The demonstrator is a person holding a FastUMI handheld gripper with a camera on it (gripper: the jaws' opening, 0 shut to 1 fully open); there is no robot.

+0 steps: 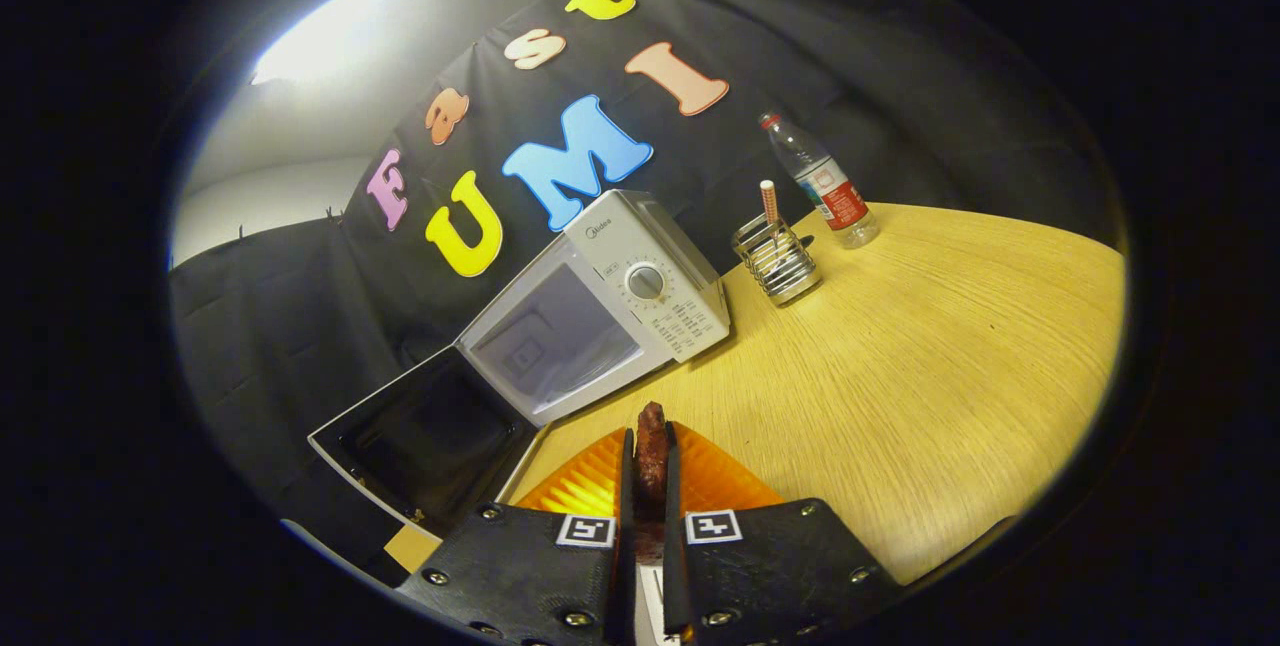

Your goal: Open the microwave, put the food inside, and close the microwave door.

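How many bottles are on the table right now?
1. The bottle stands on the wooden table, past the wire holder, right of the microwave. The gripper holds the food in its jaws.

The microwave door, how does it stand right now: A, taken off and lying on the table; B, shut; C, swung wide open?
C: the microwave has its door swung wide open beside the cavity, while the jaws of the gripper are closed on the sausage.

Midea logo on microwave (620, 296) top front, bottle (825, 184) label unreadable
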